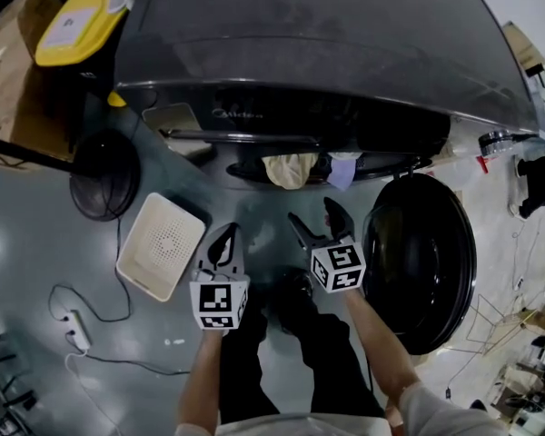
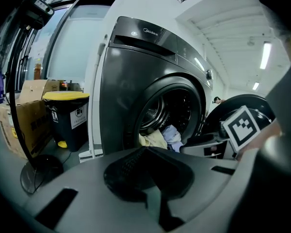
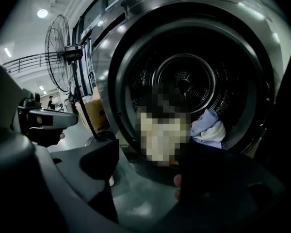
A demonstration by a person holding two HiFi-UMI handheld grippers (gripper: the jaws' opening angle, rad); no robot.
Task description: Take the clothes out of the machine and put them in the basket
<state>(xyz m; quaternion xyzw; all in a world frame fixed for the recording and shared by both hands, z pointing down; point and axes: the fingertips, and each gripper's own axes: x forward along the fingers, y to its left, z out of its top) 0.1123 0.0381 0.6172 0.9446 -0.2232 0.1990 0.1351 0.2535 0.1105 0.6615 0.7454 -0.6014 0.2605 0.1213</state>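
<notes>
Head view, left claw (image 1: 226, 234) closed and empty, right claw (image 1: 312, 213) spread wide, empty, before clothes (image 1: 291, 169) in open machine (image 1: 327, 62).

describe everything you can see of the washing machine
The washing machine is a front loader with a dark grey, glossy, metal-looking casing and a control band along the top of its front. It stands upright on the grey floor. Its round dark door is swung wide open to one side. The perforated metal drum holds clothes: a cream garment hangs over the lip of the opening, with a pale blue one beside it.
</notes>
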